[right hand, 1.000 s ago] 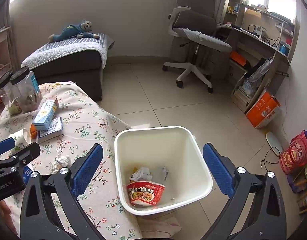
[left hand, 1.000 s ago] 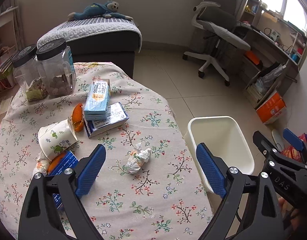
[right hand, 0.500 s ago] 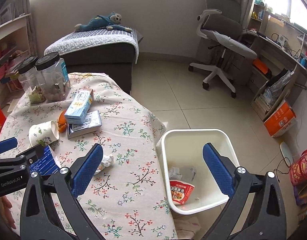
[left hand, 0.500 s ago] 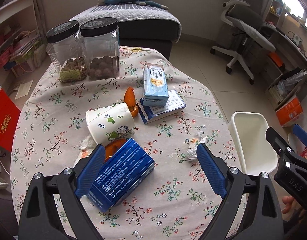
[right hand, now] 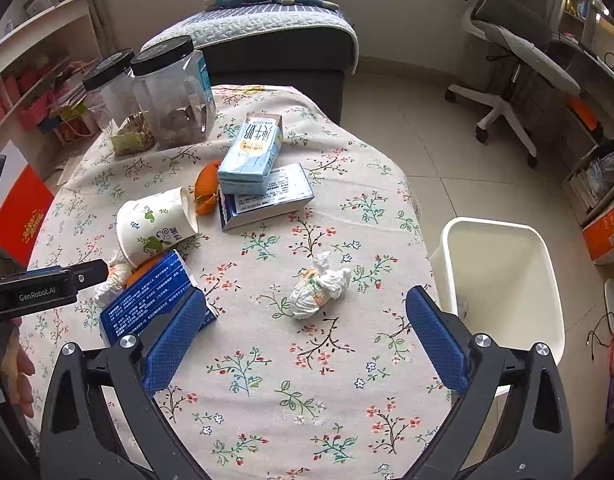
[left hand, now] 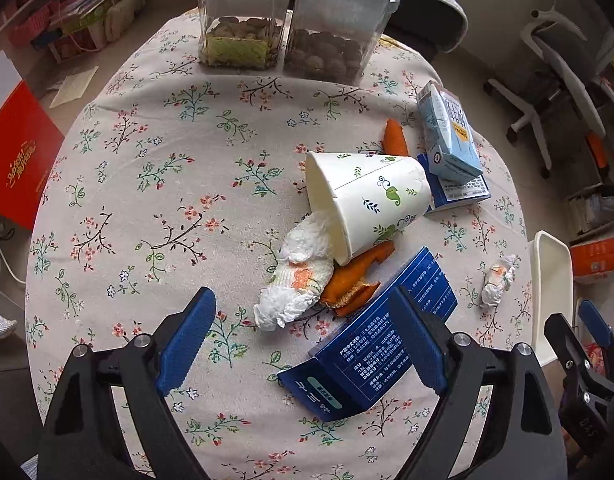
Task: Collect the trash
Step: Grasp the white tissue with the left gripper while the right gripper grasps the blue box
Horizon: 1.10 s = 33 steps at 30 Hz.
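Observation:
On the floral tablecloth (left hand: pixel 155 184) lie a tipped paper cup (left hand: pixel 367 200), a crumpled tissue (left hand: pixel 295 288), orange peel (left hand: pixel 355 280) and a dark blue box (left hand: pixel 371 352). My left gripper (left hand: pixel 303 336) points steeply down just short of them. Its jaws are wide and closing; the tissue's near end and a corner of the blue box lie between the pads, untouched. My right gripper (right hand: pixel 305 320) is open above a smaller tissue wad (right hand: pixel 319 284), which lies just ahead of its fingers. The white bin (right hand: pixel 503 280) stands beside the table at the right.
A milk carton (right hand: pixel 251 152) lies on a white and blue box (right hand: pixel 267 196). Two clear jars (right hand: pixel 171 92) stand at the table's far edge. An office chair (right hand: pixel 515 40), a bed (right hand: pixel 267 28) and a red box (left hand: pixel 15 152) surround the table. A hand (right hand: pixel 11 364) holds the left gripper.
Both views have swung from the bin to the table. My left gripper moved left and down over the cup and tissue pile and narrowed slightly. My right gripper now hangs over the small tissue wad.

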{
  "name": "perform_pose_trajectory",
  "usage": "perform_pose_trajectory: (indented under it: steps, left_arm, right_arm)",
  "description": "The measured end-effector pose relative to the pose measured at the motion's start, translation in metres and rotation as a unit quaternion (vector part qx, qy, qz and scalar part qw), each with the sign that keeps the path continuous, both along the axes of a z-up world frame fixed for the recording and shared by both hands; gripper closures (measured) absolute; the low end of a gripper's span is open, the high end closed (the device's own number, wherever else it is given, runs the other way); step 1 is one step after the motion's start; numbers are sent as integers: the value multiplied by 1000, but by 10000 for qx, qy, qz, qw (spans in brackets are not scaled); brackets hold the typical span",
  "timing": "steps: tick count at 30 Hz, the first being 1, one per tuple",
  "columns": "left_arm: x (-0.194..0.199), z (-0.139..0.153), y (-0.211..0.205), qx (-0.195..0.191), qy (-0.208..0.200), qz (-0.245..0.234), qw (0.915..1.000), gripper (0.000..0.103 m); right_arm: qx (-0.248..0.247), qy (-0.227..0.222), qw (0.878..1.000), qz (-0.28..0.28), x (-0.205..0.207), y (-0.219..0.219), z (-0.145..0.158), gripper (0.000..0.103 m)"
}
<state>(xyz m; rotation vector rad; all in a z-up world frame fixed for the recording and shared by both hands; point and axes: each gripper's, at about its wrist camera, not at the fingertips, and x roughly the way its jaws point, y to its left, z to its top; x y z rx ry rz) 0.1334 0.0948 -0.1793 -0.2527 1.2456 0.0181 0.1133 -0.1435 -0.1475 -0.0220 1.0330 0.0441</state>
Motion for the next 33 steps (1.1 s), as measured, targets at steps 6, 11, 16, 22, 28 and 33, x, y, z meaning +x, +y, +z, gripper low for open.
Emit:
perform_pose_trajectory:
  steps: [6, 11, 16, 22, 28, 33]
  left_arm:
    - [15, -28, 2, 49, 337, -10, 9994, 29]
    - [18, -44, 3, -163, 450, -63, 9988, 35]
    - [12, -34, 3, -389, 371, -298, 9981, 69]
    - [-8, -7, 21, -288, 101, -237, 9993, 69]
    - [-20, 35, 47, -385, -481, 51, 9981, 69]
    - [-25, 49, 46, -501, -682, -25, 9964, 68]
  right_arm:
    - [508, 620, 9966, -192, 6, 9, -24, 7]
    - [943, 903, 9912, -235, 10, 18, -32, 7]
    - [1023, 1122, 9883, -179, 12, 34, -38, 7]
    - [855, 1054, 9907, -75, 16, 56, -41, 7]
    - [1120, 1361, 9838, -328, 26, 75, -63, 7]
    - [1225, 1417, 9810, -500, 31, 92, -74, 7]
